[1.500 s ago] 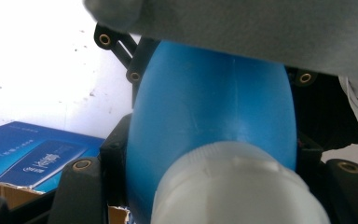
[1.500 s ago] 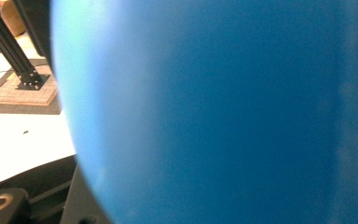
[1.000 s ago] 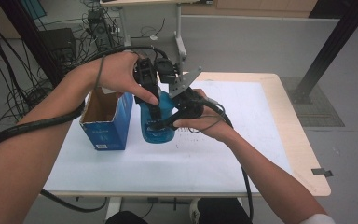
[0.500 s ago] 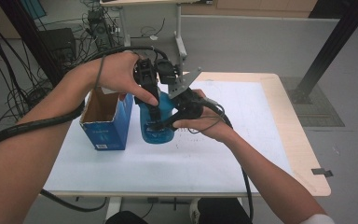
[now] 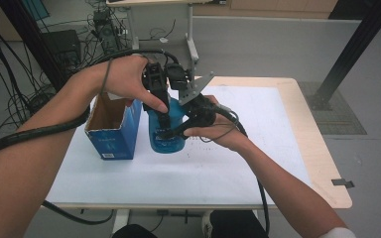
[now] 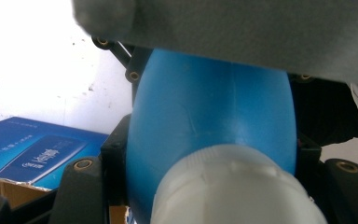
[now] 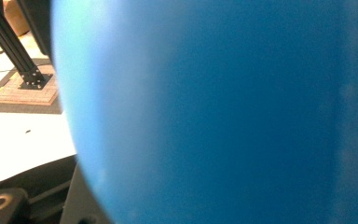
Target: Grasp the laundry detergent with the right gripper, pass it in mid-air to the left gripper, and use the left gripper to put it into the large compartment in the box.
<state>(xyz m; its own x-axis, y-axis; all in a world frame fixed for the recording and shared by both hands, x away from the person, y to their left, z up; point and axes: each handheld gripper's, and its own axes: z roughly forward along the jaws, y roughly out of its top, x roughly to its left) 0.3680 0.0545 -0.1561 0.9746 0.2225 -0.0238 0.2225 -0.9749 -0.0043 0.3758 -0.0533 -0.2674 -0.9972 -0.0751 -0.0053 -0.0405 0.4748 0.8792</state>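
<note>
Both grippers clamp a blue bottle [image 5: 166, 134]: the left gripper [image 5: 159, 101] on its white cap [image 6: 233, 186], the right gripper [image 5: 178, 130] around its body, beside an open blue carton [image 5: 111, 131].

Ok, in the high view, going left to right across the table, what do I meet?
Open blue box → blue bottle → right gripper clamped on the bottle → bare white table top.
</note>
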